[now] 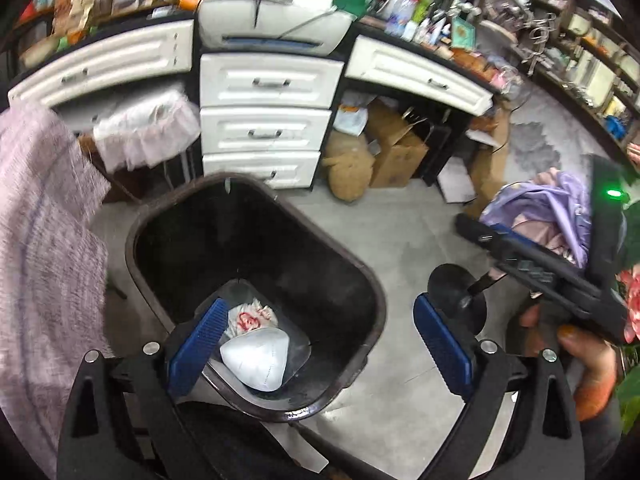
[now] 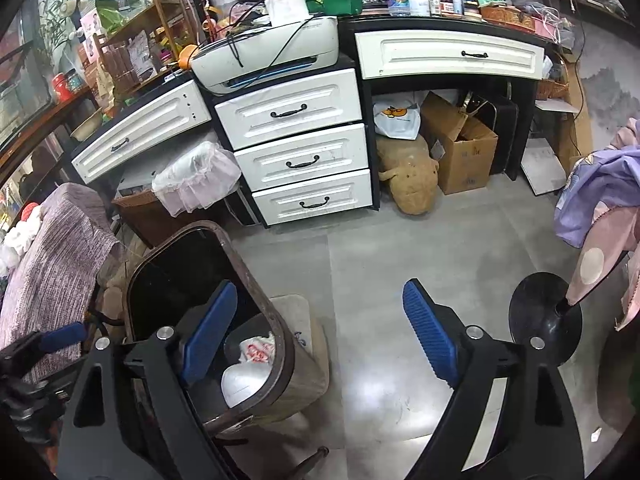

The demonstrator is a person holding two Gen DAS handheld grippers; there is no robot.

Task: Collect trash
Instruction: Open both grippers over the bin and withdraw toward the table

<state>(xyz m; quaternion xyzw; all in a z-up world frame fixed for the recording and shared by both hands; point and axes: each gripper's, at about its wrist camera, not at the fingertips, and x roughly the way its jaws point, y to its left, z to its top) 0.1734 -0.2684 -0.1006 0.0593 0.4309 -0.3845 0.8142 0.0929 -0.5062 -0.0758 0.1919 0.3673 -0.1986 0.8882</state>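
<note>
Left wrist view: empty, spread left claw (image 1: 320,328) above trash bin (image 1: 352,264).

My left black gripper with blue ribbed pads (image 1: 320,340) hangs wide open, fingers angled downward, nothing between them. My right black gripper with blue ribbed pads (image 2: 320,338) is spread just as wide, gripped by a bare hand (image 1: 580,360).

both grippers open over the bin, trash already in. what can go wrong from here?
1. The left gripper hangs over the bin with one finger above the rim; dropping lower could knock the bin over.
2. The right gripper is beside the black stand base; a swing could hit it.
3. The face mask and crumpled wrapper sit deep; nothing visible remains to grab.
</note>
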